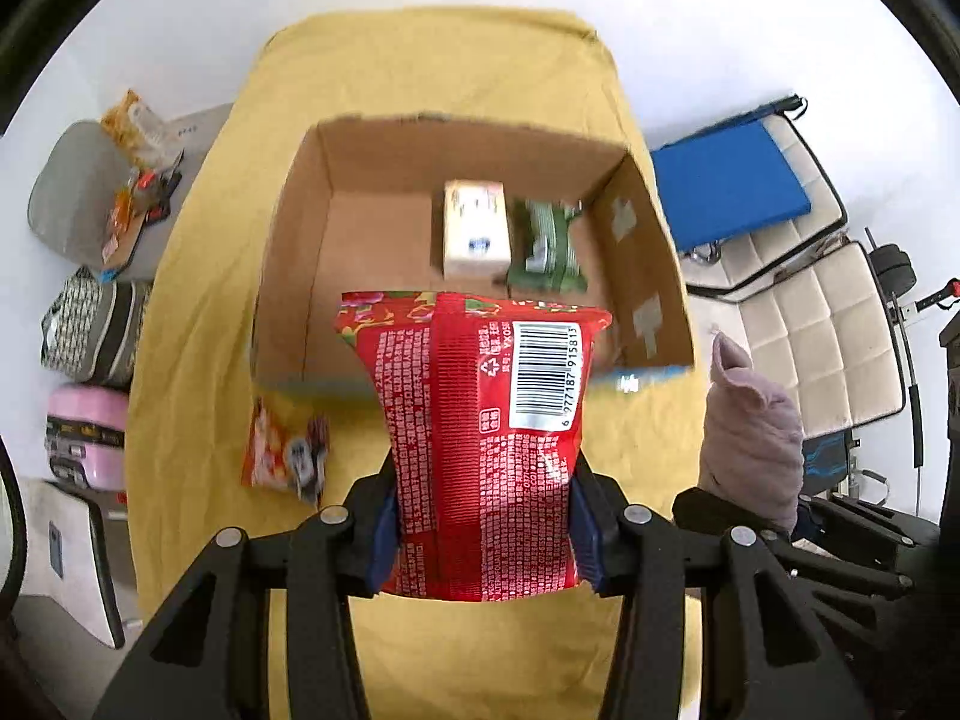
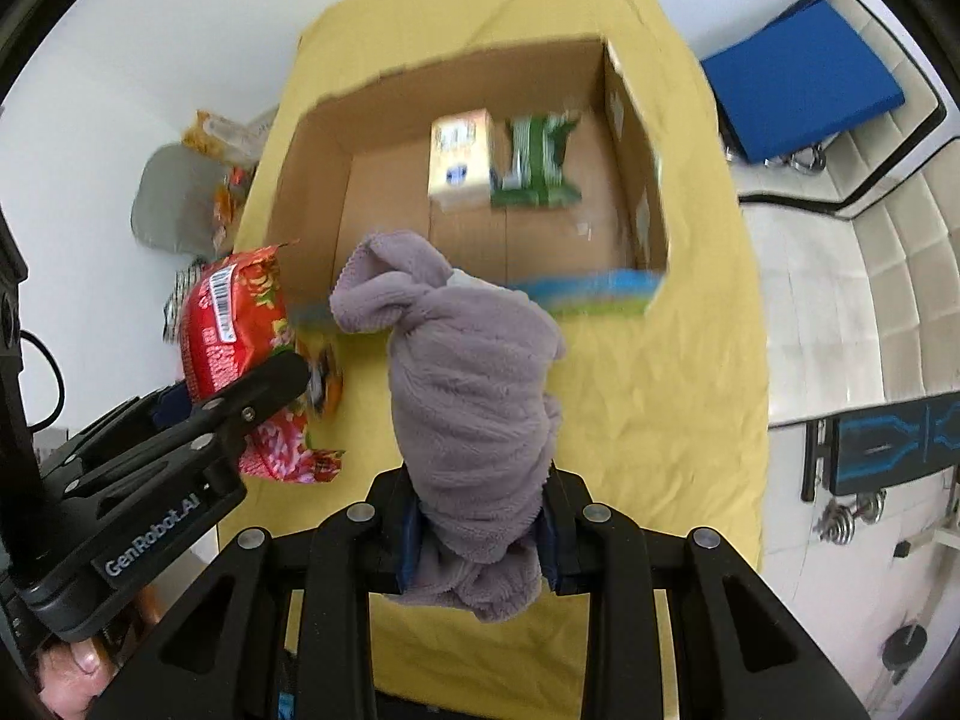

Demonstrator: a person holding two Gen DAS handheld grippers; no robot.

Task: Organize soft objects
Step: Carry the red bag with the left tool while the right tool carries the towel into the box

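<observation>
Step in hand: carrying two soft items toward cardboard box on yellow-covered desk. Left claw pinching red snack bag; right claw pinching grey towel. Both held above desk, short of box's near wall. Next: lift over wall, release beside cream pack and green pack. Box contents blurred, labels unreadable; small orange packet partly hidden

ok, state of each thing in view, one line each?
left gripper: shut on red snack bag, held above the table
right gripper: shut on purple towel, bunched
cardboard box: open-topped
cream pack: inside box
green pack: inside box
small orange packet: lying on yellow cloth
</observation>
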